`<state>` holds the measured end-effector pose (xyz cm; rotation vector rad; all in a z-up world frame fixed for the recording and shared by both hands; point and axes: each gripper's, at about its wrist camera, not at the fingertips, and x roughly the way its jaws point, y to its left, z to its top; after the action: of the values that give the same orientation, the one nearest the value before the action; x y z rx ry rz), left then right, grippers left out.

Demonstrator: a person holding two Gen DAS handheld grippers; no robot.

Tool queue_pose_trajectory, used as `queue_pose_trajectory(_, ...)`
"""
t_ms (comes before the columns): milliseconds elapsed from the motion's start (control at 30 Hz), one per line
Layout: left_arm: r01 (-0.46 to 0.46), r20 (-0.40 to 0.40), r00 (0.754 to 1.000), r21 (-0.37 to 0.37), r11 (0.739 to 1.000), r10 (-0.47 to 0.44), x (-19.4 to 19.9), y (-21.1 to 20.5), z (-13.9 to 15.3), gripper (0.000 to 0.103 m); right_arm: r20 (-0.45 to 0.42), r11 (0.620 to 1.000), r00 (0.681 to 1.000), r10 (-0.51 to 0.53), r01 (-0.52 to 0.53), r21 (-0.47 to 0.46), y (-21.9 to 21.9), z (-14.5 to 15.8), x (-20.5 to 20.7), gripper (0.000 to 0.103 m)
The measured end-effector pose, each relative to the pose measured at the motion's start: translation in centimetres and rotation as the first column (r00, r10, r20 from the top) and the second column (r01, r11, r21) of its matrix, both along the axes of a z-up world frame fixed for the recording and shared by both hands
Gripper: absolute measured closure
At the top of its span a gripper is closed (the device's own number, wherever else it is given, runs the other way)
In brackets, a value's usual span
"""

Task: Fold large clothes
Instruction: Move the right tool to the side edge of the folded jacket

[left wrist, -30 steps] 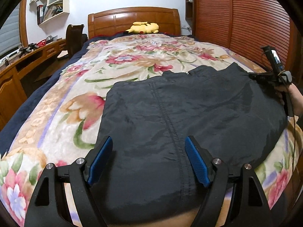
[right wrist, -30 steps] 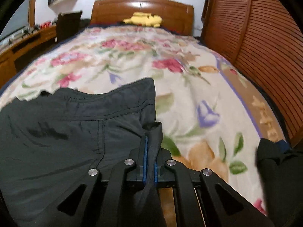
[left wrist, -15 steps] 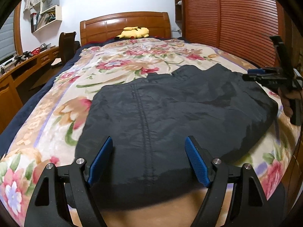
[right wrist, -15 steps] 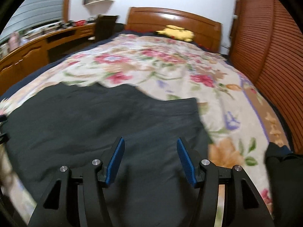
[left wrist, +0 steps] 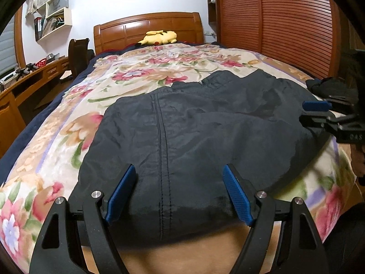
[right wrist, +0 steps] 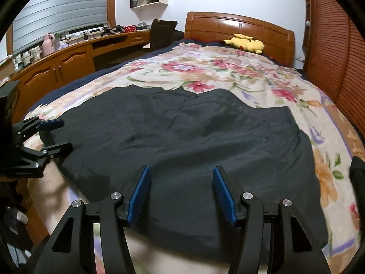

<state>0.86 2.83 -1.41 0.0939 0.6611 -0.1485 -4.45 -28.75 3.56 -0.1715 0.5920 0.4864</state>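
Left gripper (left wrist: 179,194) poised over the near edge of the dark garment (left wrist: 205,132), jaws wide, nothing between. Right gripper (right wrist: 181,194) likewise above it, jaws parted, empty.

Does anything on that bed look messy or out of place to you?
Nothing is spilled or damaged. The black garment lies mostly flat on the floral blanket, only its far edge rumpled. A second dark garment sits bunched by the right edge.

Both handheld tools share one build: the left gripper (left wrist: 179,191) and right gripper (right wrist: 181,190) have matte black, angular finger arms with triangular cut-outs, round silver screw heads at the joints, and ribbed blue pads (right wrist: 139,191) lining the inner faces.
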Motion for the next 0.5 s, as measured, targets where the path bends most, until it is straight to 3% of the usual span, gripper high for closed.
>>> queue_pose_trajectory(333,-0.012,0.0,1.0,0.01,1.0,0.012,-0.2,-0.8,-0.7,0.023,-0.068,0.999,0.997,-0.045,0.046,0.015,-0.4,-2.7,1.5,0.044)
queue_pose_trajectory(500,-0.025,-0.025,0.999,0.042,0.999,0.026,-0.1,-1.4,-0.2,0.021,-0.04,1.0,0.999,-0.029,0.029,0.008,-0.5,-2.9,1.4,0.044)
